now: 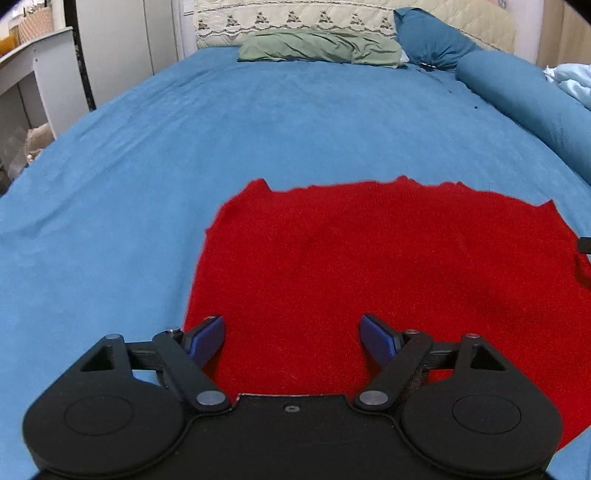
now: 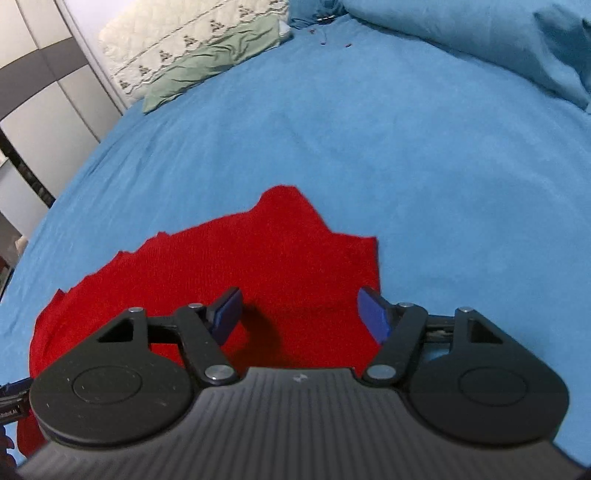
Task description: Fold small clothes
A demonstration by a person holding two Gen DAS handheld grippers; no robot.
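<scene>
A red knit garment [image 1: 388,266] lies spread flat on the blue bed sheet [image 1: 258,122]. My left gripper [image 1: 293,338] is open and empty, hovering over the garment's near left part. In the right wrist view the same red garment [image 2: 258,266] lies below my right gripper [image 2: 299,314], which is open and empty over its near right part, close to the garment's right edge. A pointed flap of the garment sticks out at its far edge. The tip of the left gripper [image 2: 13,397] shows at the left edge of the right wrist view.
A green pillow [image 1: 321,46] and a cream quilted headboard [image 1: 295,18] are at the far end of the bed. Blue pillows and a bolster [image 1: 517,92] lie along the right side. A grey shelf [image 1: 29,66] stands off the bed's left edge.
</scene>
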